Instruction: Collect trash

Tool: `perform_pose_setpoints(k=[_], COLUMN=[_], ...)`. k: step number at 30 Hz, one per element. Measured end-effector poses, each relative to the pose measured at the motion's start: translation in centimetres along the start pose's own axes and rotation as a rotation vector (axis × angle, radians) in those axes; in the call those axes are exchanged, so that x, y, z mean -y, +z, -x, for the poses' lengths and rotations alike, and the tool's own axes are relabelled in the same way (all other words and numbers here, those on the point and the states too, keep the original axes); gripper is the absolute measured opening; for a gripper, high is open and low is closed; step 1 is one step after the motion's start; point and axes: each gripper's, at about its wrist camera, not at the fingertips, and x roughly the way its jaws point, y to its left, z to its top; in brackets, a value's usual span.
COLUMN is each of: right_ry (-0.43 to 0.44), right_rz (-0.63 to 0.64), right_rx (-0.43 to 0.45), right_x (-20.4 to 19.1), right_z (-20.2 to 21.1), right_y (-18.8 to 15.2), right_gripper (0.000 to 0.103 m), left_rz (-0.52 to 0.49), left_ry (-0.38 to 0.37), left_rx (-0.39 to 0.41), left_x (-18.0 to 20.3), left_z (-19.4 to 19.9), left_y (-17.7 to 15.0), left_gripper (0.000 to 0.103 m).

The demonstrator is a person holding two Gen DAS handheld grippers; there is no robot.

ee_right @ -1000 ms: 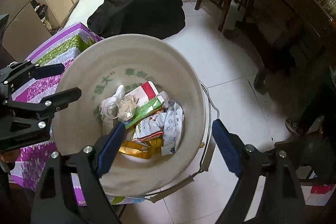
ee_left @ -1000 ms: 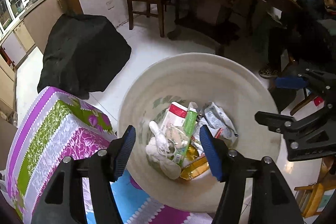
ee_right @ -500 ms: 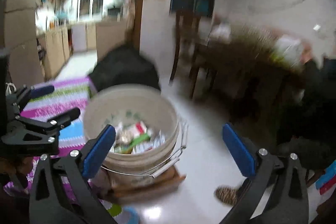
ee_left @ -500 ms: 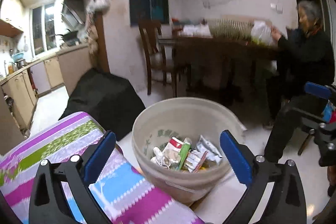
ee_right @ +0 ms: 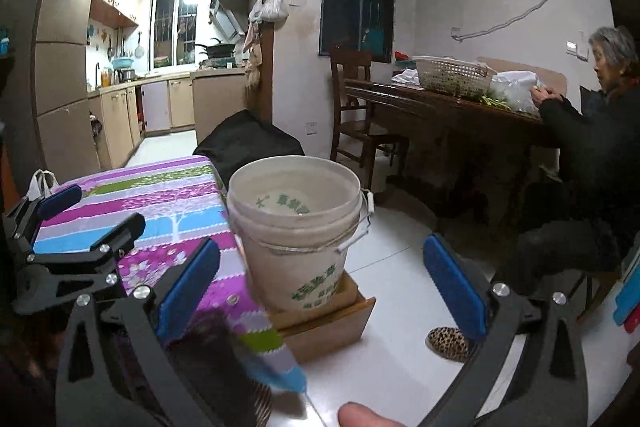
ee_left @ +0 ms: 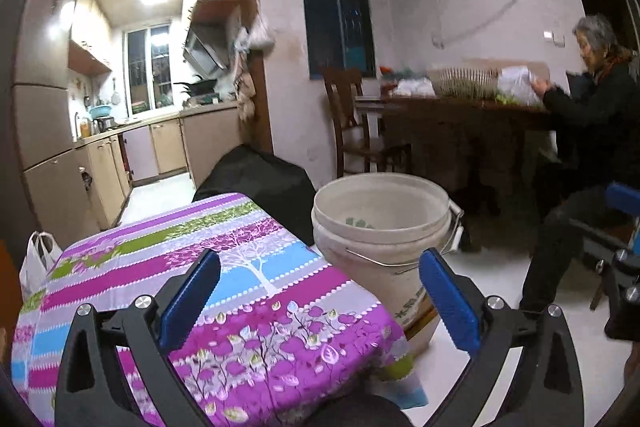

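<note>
one striped floral tablecloth (ee_left: pixel 224 267) on the left, two black tongs, left gripper (ee_left: pixel 318 301) and right gripper (ee_right: pixel 320 283), both spread wide with ribbed blue pads holding nothing, and one round cream plastic bucket (ee_right: pixel 296 227) beside the table on a wooden block (ee_right: pixel 328 323).

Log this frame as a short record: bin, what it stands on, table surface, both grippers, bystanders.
bin: cream plastic bucket with wire handle, upright beside the table, contents not visible from this angle
bin support: low wooden box on the white floor
table: striped floral tablecloth, no loose trash visible on it
left gripper: open, empty, above the table edge
right gripper: open, empty, facing the bucket
bystander: seated woman at the dark wooden table
</note>
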Motion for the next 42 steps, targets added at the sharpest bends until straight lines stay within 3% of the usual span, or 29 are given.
perform_pose_setpoints(k=[3, 7, 12, 42], right_ry=[0.030, 0.010, -0.007, 0.019], right_rz=[0.003, 0.021, 0.000, 0.028], right_rx=[-0.014, 0.001, 0.019, -0.040], right_x=[-0.2, -0.3, 0.8, 0.0], right_z=[1.6, 3.0, 4.1, 3.5], right_y=[-1.4, -2.5, -2.5, -2.5], right_gripper=[0.098, 0.098, 0.098, 0.098], left_rz=[0.044, -0.014, -0.055, -0.011], left_ry=[-0.028, 0.001, -0.015, -0.029], left_rx=[0.002, 0.033, 0.049, -0.010], left_x=[0.7, 2.5, 4.1, 2.4], left_z=[2.9, 5.9, 7.0, 5.0], left_y=[-1.0, -1.9, -1.6, -1.0], left_gripper=[0.099, 0.099, 0.099, 0.099])
